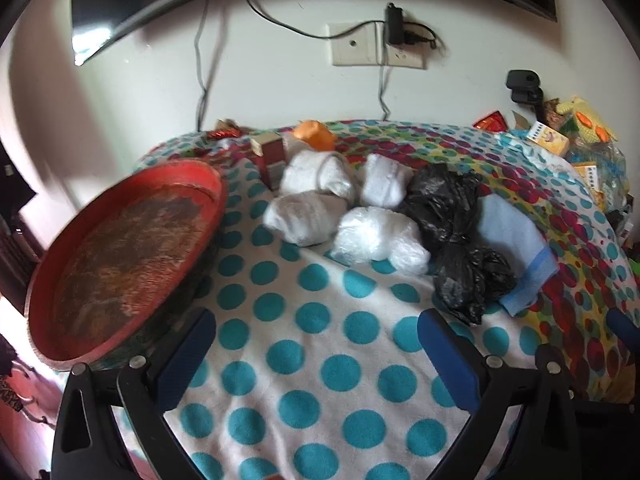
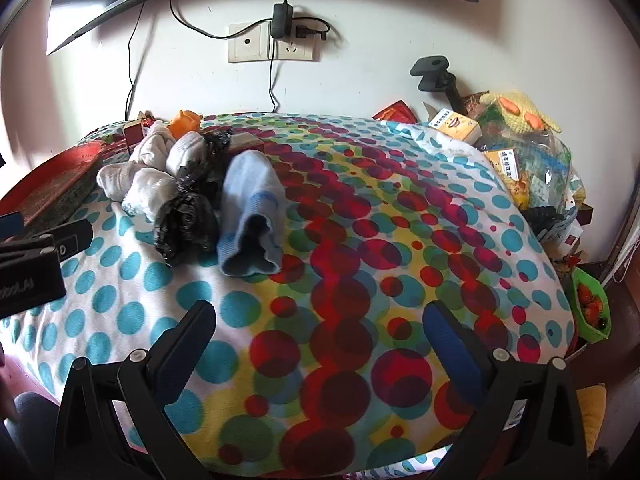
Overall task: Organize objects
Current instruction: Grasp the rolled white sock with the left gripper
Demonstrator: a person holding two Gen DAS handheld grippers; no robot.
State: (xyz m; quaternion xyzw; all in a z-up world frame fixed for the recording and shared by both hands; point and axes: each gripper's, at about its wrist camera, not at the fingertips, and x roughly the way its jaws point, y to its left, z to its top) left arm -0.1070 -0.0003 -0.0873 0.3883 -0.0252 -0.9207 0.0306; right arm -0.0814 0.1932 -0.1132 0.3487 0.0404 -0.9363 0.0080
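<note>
Several white rolled bundles (image 1: 340,204) lie in a cluster on the dotted blanket (image 1: 320,340), with black plastic bags (image 1: 456,232) and a light blue sock (image 1: 516,248) to their right. A red round tray (image 1: 120,256) sits tilted at the left. My left gripper (image 1: 316,344) is open and empty, hovering over the blanket short of the cluster. In the right wrist view the bundles (image 2: 148,176), black bags (image 2: 186,216) and blue sock (image 2: 252,216) lie far left. My right gripper (image 2: 320,340) is open and empty over the blanket (image 2: 360,240).
Small red boxes (image 1: 272,156) and an orange object (image 1: 316,134) lie behind the bundles. A pile of boxes and packets (image 2: 520,148) fills the right edge. A green bag (image 2: 592,308) hangs at the right. Wall sockets with cables (image 2: 272,48) are behind.
</note>
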